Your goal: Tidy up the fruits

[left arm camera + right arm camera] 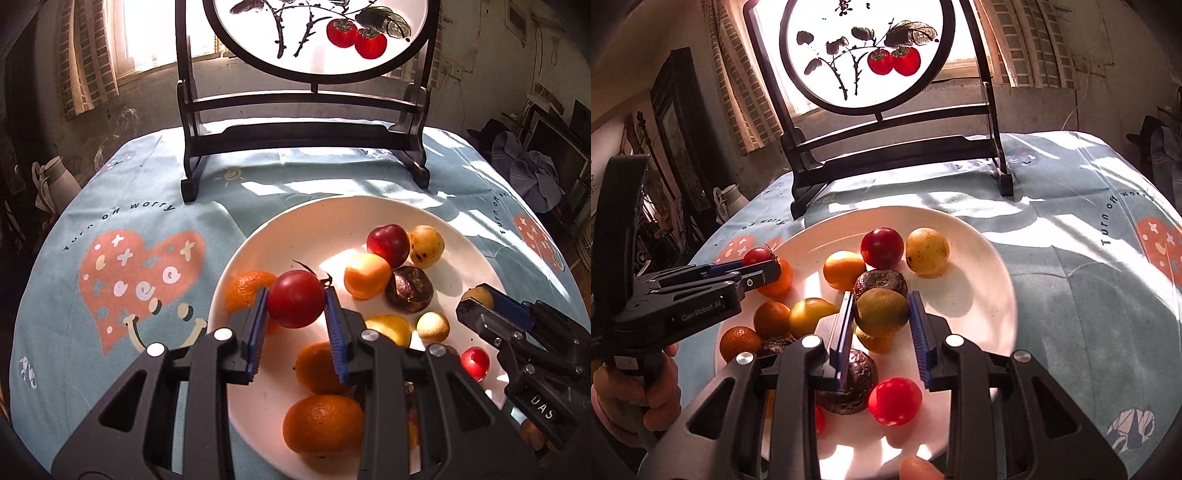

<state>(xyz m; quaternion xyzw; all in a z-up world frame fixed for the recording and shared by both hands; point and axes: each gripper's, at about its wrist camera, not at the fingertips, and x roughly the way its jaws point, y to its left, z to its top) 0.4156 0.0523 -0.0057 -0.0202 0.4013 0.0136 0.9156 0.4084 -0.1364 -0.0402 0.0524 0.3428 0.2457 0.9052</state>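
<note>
A white plate (255, 240) on the table carries several fruits: tangerines (323, 424), a red plum (388, 245), yellow fruits (426, 245) and a dark wrinkled fruit (408, 290). My left gripper (295, 301) is shut on a red tomato (295, 302) and holds it over the plate's left side. In the right wrist view, my right gripper (882, 314) is shut on a greenish-yellow fruit (882, 312) above the middle of the plate (979, 295). A small red tomato (894, 400) and a dark fruit (849, 391) lie below it. The left gripper (762, 264) shows there too, with its tomato (757, 255).
A dark wooden stand with a round painted screen (306, 136) stands at the back of the table. The light blue tablecloth (147, 206) with heart prints lies left and right of the plate. A white jug (55, 177) sits beyond the left edge. A person's hand (646, 387) grips the left handle.
</note>
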